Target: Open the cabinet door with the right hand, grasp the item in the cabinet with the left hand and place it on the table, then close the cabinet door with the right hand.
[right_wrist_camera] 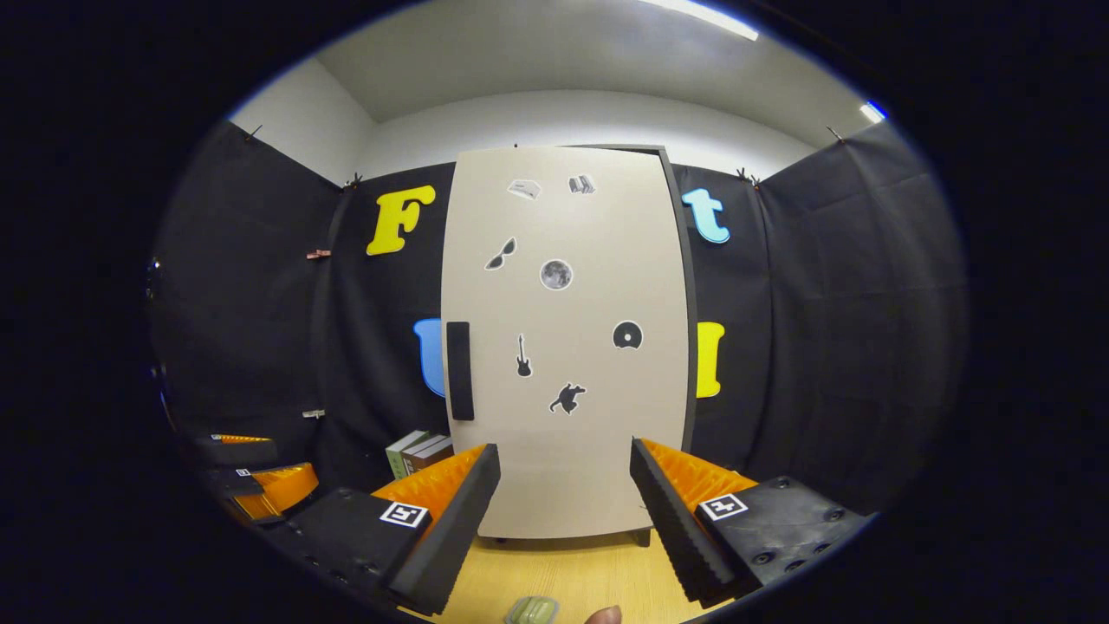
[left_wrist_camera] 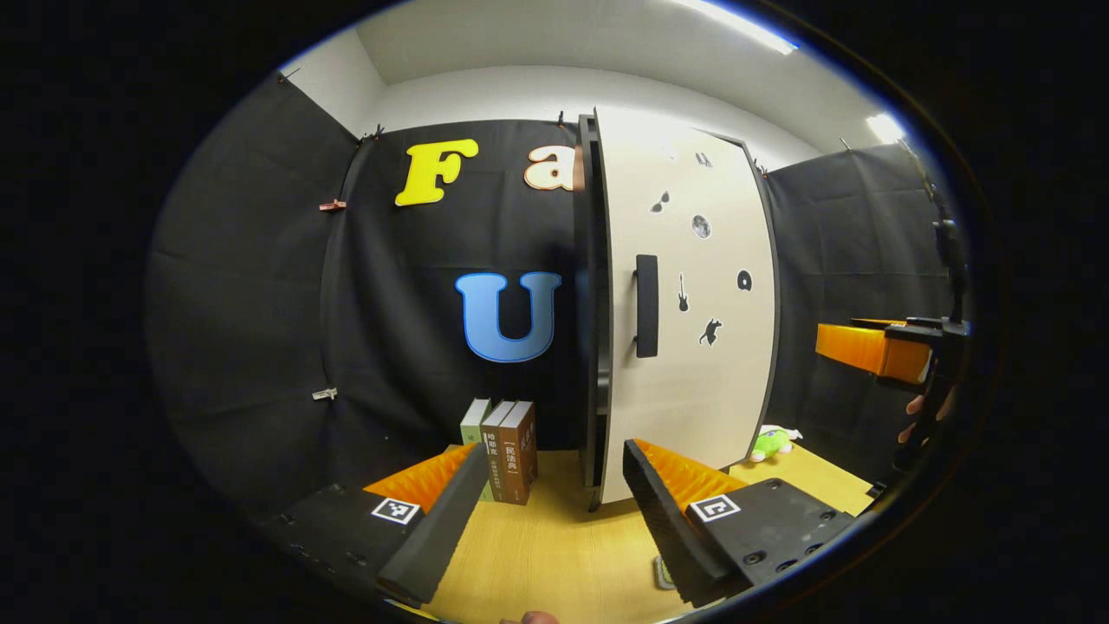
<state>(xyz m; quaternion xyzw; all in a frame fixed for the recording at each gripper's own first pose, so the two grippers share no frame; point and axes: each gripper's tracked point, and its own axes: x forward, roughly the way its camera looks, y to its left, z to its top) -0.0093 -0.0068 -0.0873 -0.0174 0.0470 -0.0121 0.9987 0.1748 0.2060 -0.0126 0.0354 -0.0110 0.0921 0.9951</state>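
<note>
Both grippers, left gripper [left_wrist_camera: 554, 503] and right gripper [right_wrist_camera: 563, 511], gape empty before the shut cabinet door [right_wrist_camera: 567, 347] on the counter [left_wrist_camera: 554, 555].

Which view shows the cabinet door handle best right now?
The right gripper view: the door handle faces the camera almost square, at the door's left edge. The left gripper view catches the handle too, larger, with the door seen at an angle.

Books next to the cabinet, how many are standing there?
3, upright in a row on the table left of the cabinet: a green book on the left, a middle book, and a brown book nearest the cabinet. More could be hidden behind them.
</note>
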